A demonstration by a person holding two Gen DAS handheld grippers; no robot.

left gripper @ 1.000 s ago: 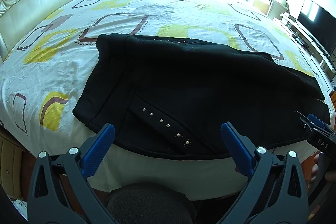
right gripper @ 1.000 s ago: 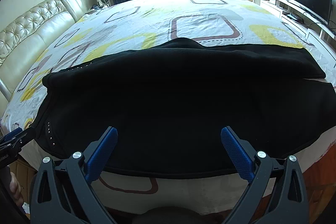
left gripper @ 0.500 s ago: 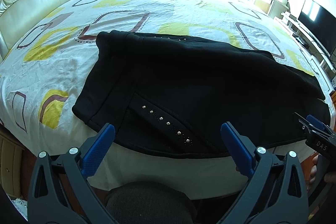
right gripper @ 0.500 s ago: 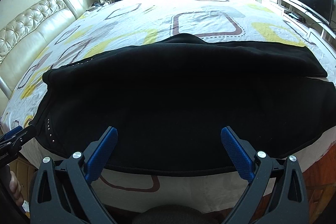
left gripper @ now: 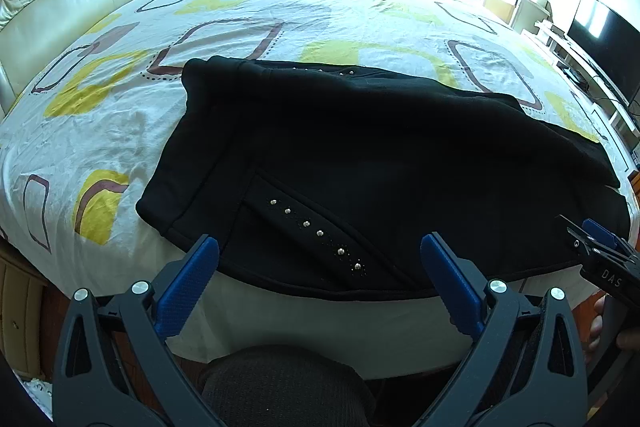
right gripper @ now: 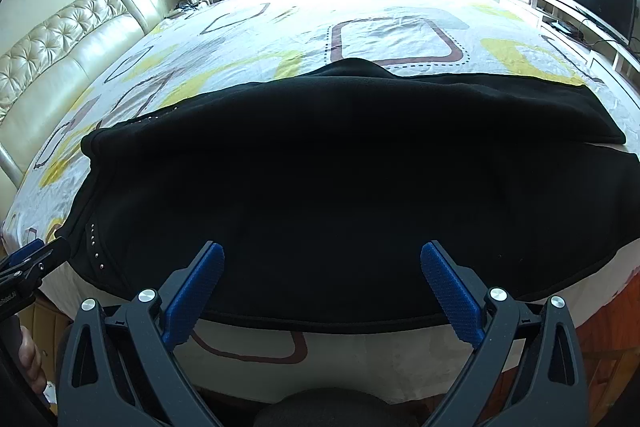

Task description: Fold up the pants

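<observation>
**Black pants spread on bed, both grippers empty at near hem**

Position: pants (left gripper: 380,155) lie flat across the patterned bedsheet (left gripper: 120,115), waistband end toward 9 o'clock in the left wrist view, legs running toward 3 o'clock. Near edge overhangs the bed's front side slightly. In the right wrist view one leg (right gripper: 460,107) sits at 12 to 2 o'clock, the other nearer, their hems apart at 3 o'clock.

Tools: left gripper (left gripper: 320,267) spread wide, nothing between the blue pads (left gripper: 192,279), held just short of the near edge. Right gripper (right gripper: 322,279) likewise wide open and empty, over the near hem. Each shows at the edge of the other's view.

Handling (judgement): fabric looks thick, matte, fleece-like; soft and limp, moderately light, not slippery. Should drape and sag when lifted, so two-point hold advisable. Row of metal studs (left gripper: 316,233) along the pocket seam, at 6 o'clock on the garment: avoid pinching there, pads may seat badly. Best holds appear to be the near edge, one at the waistband corner at 8 o'clock, one further along the leg.

Writing: "DAS" legible on the right gripper body at 4 o'clock in the left wrist view. Partial lettering on the left gripper in the right wrist view, unreadable. No garment label visible
</observation>
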